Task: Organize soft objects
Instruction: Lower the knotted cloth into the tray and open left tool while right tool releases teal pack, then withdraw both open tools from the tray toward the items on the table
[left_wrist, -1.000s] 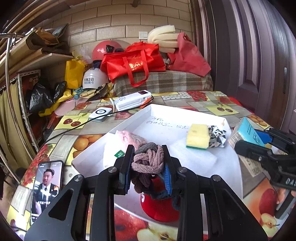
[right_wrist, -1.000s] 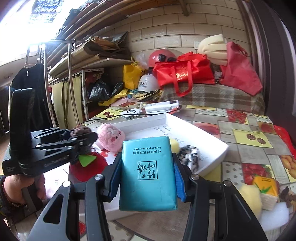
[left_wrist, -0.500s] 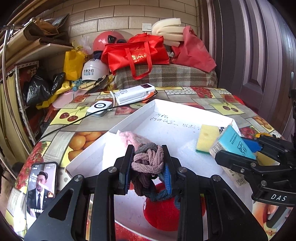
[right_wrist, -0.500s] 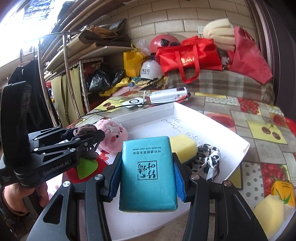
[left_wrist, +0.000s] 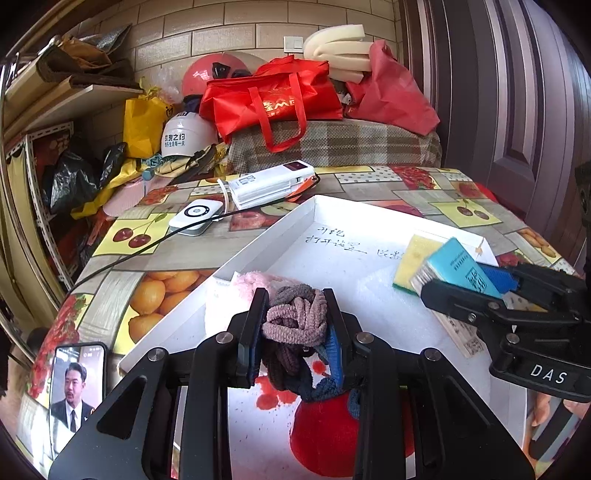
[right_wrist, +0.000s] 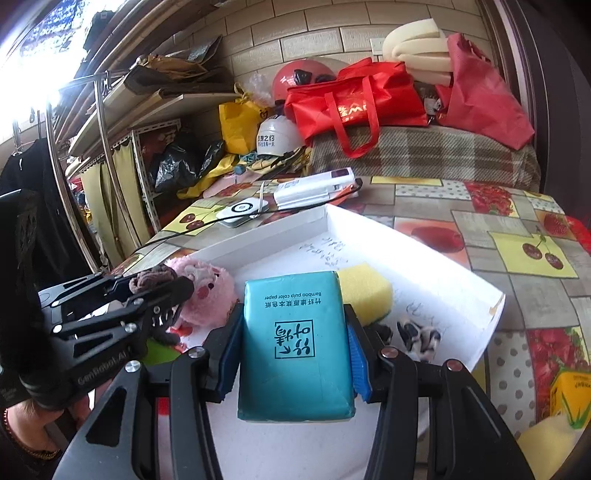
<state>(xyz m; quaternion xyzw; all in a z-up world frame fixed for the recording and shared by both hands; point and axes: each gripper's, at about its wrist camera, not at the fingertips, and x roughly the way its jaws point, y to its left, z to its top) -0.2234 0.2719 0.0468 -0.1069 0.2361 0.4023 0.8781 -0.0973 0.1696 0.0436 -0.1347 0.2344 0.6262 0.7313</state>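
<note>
My left gripper (left_wrist: 295, 325) is shut on a bundle of hair ties (left_wrist: 295, 321), brown, mauve and dark blue, held over the near part of the white tray (left_wrist: 280, 225). My right gripper (right_wrist: 293, 350) is shut on a teal tissue pack (right_wrist: 295, 343) above the same tray (right_wrist: 424, 251), and appears at the right of the left wrist view (left_wrist: 476, 288). Inside the tray lie a pink plush pig (right_wrist: 207, 291), a yellow sponge (right_wrist: 364, 286), a black-and-white cloth piece (right_wrist: 421, 338) and a red plush item (left_wrist: 325, 432).
On the fruit-pattern tablecloth (left_wrist: 461, 206) sit a phone showing video (left_wrist: 75, 384), a white round charger with cable (left_wrist: 197, 218) and a white power bank (left_wrist: 273, 181). Behind are red bags (left_wrist: 273, 99), helmets and shelves. A yellow carton (right_wrist: 569, 395) lies at the right.
Both grippers moved forward over the tray, still holding their loads. The right gripper with the tissue pack came further in over the tray, beside the sponge.
</note>
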